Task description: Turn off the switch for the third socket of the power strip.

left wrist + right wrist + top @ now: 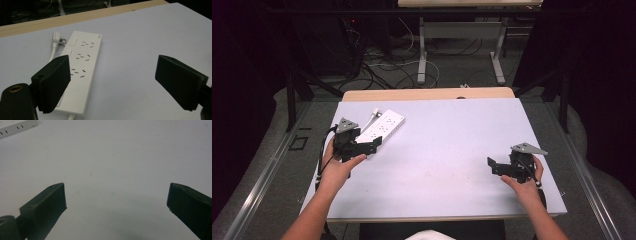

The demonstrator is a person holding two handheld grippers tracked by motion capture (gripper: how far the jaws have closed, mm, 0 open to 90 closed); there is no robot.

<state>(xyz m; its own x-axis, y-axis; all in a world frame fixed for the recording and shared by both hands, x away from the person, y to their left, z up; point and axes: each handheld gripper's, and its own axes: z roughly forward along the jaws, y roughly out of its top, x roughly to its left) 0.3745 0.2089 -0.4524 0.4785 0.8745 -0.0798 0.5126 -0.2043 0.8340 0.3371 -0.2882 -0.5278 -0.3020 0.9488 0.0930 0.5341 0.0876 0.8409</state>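
Observation:
A white power strip (382, 127) lies at the table's far left, its sockets facing up. Its white plug (374, 112) rests beside its far end. In the left gripper view the strip (82, 65) runs away from me and the plug (56, 40) lies at its upper left. My left gripper (371, 146) hovers over the strip's near end, open (117, 82), its jaws wide apart with nothing pressed between them. My right gripper (494, 166) is held low at the table's right, open (115, 207) over bare surface. One end of the strip (17, 127) shows far off.
The white table top (452, 140) has a wooden strip (427, 93) along its far edge. Beyond it the floor carries loose cables (382, 70) and the white legs of another table (422, 55). Dark frame bars stand at both sides.

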